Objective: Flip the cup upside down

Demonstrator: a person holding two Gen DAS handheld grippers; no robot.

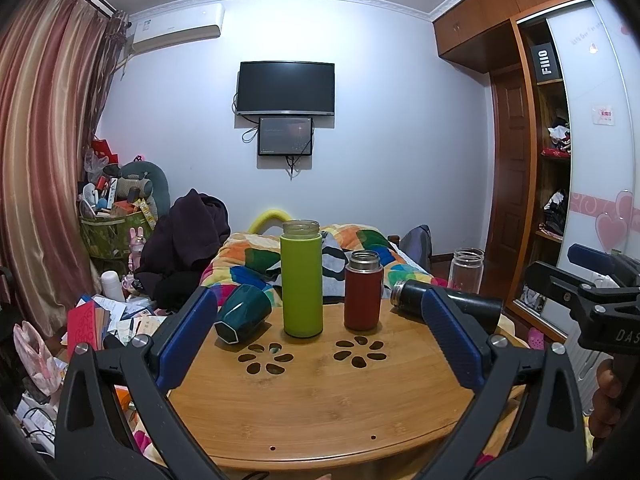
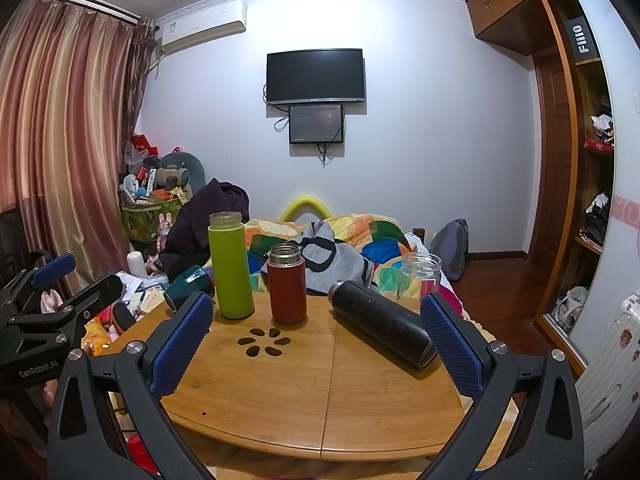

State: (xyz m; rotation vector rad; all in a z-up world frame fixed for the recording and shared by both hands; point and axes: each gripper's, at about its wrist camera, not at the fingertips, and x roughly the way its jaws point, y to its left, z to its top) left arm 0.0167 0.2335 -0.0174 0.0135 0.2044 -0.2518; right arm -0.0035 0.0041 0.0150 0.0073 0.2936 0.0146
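On a round bamboo table [image 1: 320, 404] stand a tall lime-green cup [image 1: 302, 280] and a shorter red cup [image 1: 363, 292], both upright with open mouths. A dark teal cup [image 1: 242, 316] lies on its side at the left. A black flask [image 1: 460, 302] lies on its side at the right. A clear glass jar [image 1: 466, 270] stands upright behind it. My left gripper [image 1: 316, 336] is open and empty above the near table. My right gripper [image 2: 316, 332] is open and empty, with the black flask [image 2: 380, 324] next to its right finger. The green cup [image 2: 231, 266], red cup [image 2: 287, 288], teal cup [image 2: 188, 286], jar [image 2: 418, 276] and table [image 2: 320, 400] show in the right wrist view.
A bed with a colourful quilt [image 1: 360, 252] lies right behind the table. Clutter and papers [image 1: 108, 320] cover the floor at left. A wardrobe [image 1: 552, 160] stands at right. The right gripper's body [image 1: 592, 308] shows at the right edge of the left wrist view.
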